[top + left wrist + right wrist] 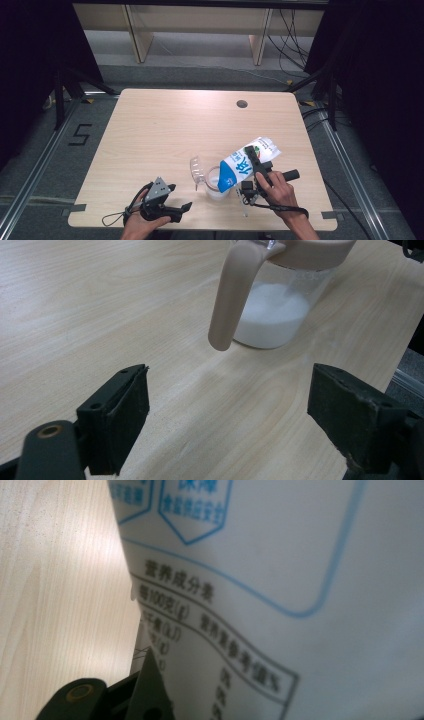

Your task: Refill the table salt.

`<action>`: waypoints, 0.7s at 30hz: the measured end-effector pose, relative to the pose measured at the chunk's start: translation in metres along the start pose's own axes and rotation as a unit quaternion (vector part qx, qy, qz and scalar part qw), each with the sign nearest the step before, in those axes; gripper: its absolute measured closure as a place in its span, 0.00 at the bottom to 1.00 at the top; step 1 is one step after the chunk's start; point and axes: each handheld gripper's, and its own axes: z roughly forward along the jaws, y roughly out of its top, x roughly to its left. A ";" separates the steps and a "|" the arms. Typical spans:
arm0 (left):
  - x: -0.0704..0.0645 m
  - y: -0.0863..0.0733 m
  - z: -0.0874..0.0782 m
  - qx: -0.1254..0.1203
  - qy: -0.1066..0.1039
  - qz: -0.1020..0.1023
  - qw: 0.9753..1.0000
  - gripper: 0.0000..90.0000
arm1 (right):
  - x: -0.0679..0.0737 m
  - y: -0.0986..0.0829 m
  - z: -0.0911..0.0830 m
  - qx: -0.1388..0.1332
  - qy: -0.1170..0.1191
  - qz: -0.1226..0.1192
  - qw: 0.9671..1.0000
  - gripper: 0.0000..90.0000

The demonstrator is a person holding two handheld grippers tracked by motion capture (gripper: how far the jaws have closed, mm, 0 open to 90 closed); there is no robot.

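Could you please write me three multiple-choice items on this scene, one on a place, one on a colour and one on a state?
1. Where is the clear jug?
A. near the table's front edge, between the two tools
B. beside the round hole at the far edge
C. on the floor

2. What colour is the jug's handle?
A. bright green
B. pinkish beige
C. black

3. How is the white and blue bag held?
A. lying flat on the table
C. standing upright, untouched
B. tilted by the right tool, its low end over the jug

Answers: 1 A, the high view shows it between the left tool and the right one; 2 B, the left gripper view shows the handle close up; 3 B, the bag slopes down to the jug, which holds white powder.
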 end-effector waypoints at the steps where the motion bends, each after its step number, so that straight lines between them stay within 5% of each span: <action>1: 0.000 0.000 0.000 0.000 0.000 0.000 1.000 0.18 | 0.000 0.000 0.000 0.000 0.000 0.001 1.000 0.73; 6: 0.000 0.000 0.000 0.000 0.000 -0.001 1.000 0.18 | 0.000 0.000 0.000 0.000 0.001 0.001 1.000 0.73; 7: 0.000 0.000 0.000 0.000 0.000 -0.001 1.000 0.18 | 0.004 0.000 -0.001 0.010 0.003 0.025 1.000 0.73; 9: 0.000 0.000 0.000 0.000 0.000 0.000 1.000 0.18 | -0.001 0.000 0.001 -0.005 -0.004 -0.007 1.000 0.73; 21: 0.000 0.000 0.000 0.000 0.000 0.000 1.000 0.18 | 0.001 0.000 0.000 0.001 0.001 -0.003 1.000 0.74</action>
